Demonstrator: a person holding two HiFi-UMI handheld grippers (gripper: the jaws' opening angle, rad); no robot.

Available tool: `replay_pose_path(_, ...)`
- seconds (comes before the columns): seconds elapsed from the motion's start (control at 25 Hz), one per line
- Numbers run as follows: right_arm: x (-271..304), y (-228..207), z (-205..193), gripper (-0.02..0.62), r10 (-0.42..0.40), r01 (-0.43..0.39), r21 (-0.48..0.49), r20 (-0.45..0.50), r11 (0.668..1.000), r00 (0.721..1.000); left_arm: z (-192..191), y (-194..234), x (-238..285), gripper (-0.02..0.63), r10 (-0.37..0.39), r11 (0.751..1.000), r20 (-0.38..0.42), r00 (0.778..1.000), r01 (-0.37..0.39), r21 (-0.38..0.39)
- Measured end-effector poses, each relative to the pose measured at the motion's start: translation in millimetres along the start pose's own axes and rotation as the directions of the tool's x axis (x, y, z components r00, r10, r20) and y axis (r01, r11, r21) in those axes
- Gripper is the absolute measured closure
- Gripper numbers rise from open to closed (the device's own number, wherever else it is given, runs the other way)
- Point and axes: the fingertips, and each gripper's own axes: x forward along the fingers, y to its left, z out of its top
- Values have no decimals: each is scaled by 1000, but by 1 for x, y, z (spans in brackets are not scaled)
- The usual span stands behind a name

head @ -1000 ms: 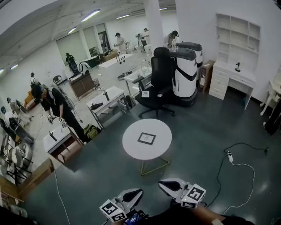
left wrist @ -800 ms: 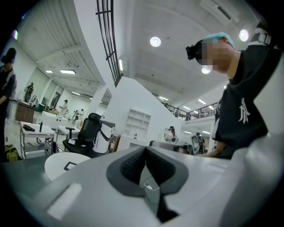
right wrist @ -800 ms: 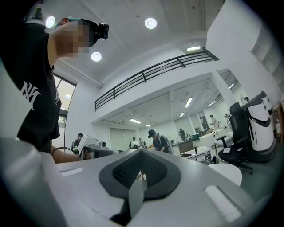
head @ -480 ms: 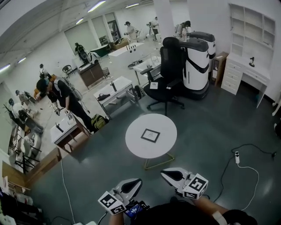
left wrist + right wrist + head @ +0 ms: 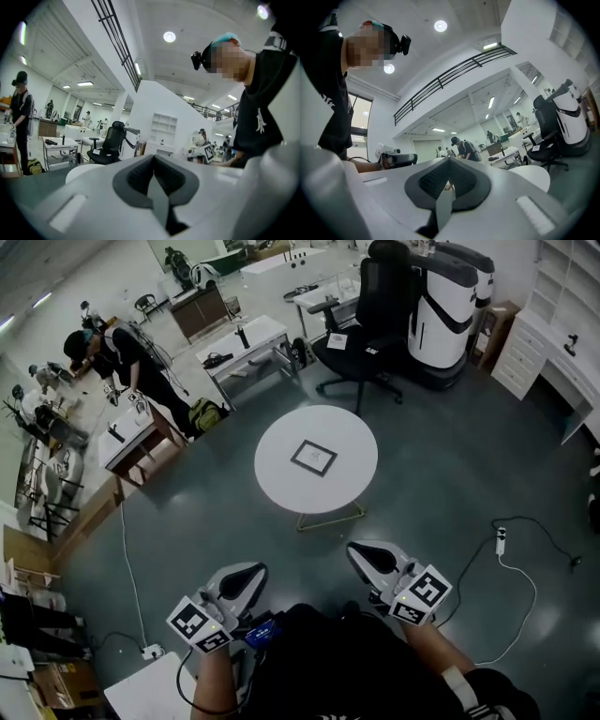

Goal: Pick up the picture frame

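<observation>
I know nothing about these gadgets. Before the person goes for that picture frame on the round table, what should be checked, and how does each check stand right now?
1. Picture frame in sight: ok, it lies flat near the middle of the round white table.
2. Table top free of other things: ok, only the frame lies there.
3. Left tongs empty: ok, shut with nothing between them.
4. Right tongs empty: ok, shut with nothing between them.
5. Tongs open for a grasp: not ok, both are shut.
6. Tongs at the frame: not ok, both are short of the table's near edge.
</observation>
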Motion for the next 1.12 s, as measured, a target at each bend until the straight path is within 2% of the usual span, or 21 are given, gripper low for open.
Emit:
replay_pose_path(0.28,23,-19,-17,595,-6,9,51,-47,999,999,-10,32,13,603,8,999,-12,1000,-9,-44)
replay_pose_path(0.52,65,-27,-33,595,-22,27,52,-96,998,995,-11,77,18,603,-25,997,9,1000,26,-68)
replay_pose_path(0.68,114,-27,-28,595,-18,21,20,-120,1000,993,2,124,7,603,-20,996,62,998,26,-84)
replay_pose_path(0.84,176,-24,-4,595,-6,3,-28,-127,1000,992,30,173,-1,603,-33,996,102,994,41,-81)
replay_pose_path(1.12,270,-9,13,595,-20,13,-56,-130,998,991,60,254,-29,603,-79,990,129,989,92,-103)
